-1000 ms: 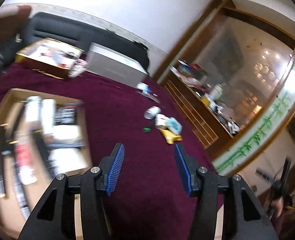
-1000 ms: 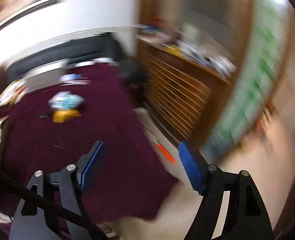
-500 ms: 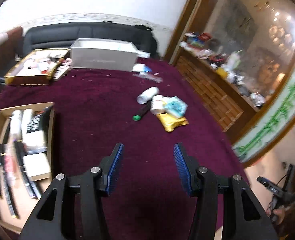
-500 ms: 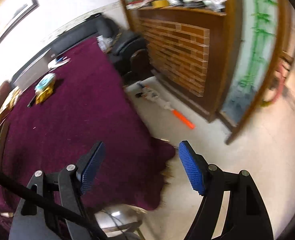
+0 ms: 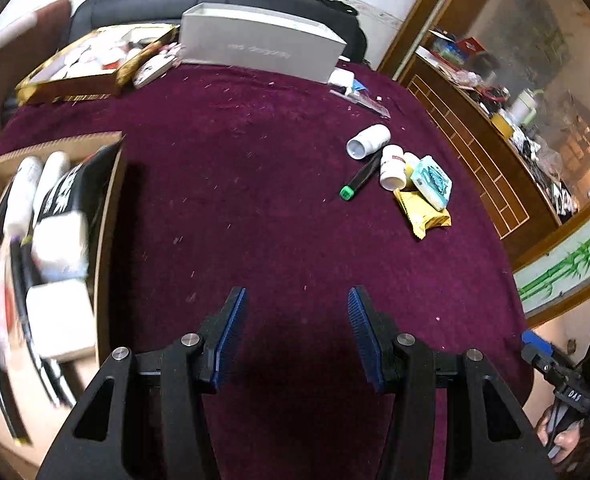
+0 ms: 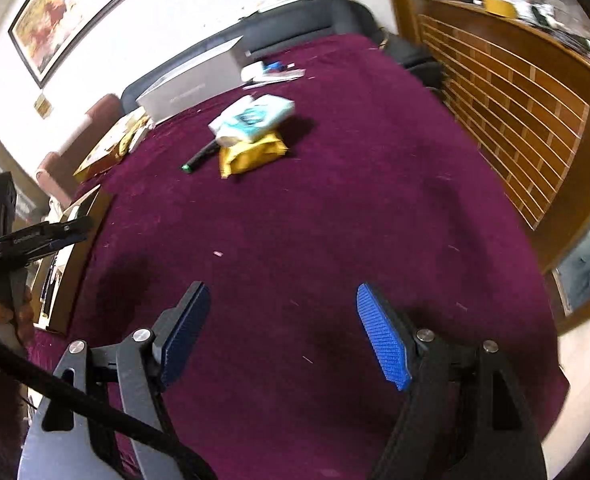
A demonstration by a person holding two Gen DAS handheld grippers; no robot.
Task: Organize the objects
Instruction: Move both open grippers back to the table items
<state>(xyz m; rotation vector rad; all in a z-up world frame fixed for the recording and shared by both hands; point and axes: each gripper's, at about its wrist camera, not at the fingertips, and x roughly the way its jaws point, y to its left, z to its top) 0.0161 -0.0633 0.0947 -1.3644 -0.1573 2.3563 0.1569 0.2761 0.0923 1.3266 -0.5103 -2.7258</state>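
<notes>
A small pile lies on the maroon tablecloth [image 5: 255, 208]: two white bottles [image 5: 369, 141], a black marker with a green cap [image 5: 359, 176], a teal-and-white packet [image 5: 431, 181] and a yellow packet [image 5: 425, 213]. The right wrist view shows the same teal packet [image 6: 255, 118], yellow packet [image 6: 253, 154] and marker [image 6: 199, 157]. My left gripper [image 5: 297, 304] is open and empty over the cloth, well short of the pile. My right gripper [image 6: 283, 308] is open and empty above the cloth near the front. A cardboard tray [image 5: 107, 216] at the left holds several sorted items.
A grey box [image 5: 259, 46] and a gold-edged box [image 5: 71, 84] stand at the back by a dark sofa [image 5: 143, 4]. A wooden cabinet [image 6: 507, 96] runs along the right side. The table's right edge drops to the floor.
Both views have swung down onto the table. The right gripper, earlier pointed past the table edge at the floor, now faces the pile. Both stay open.
</notes>
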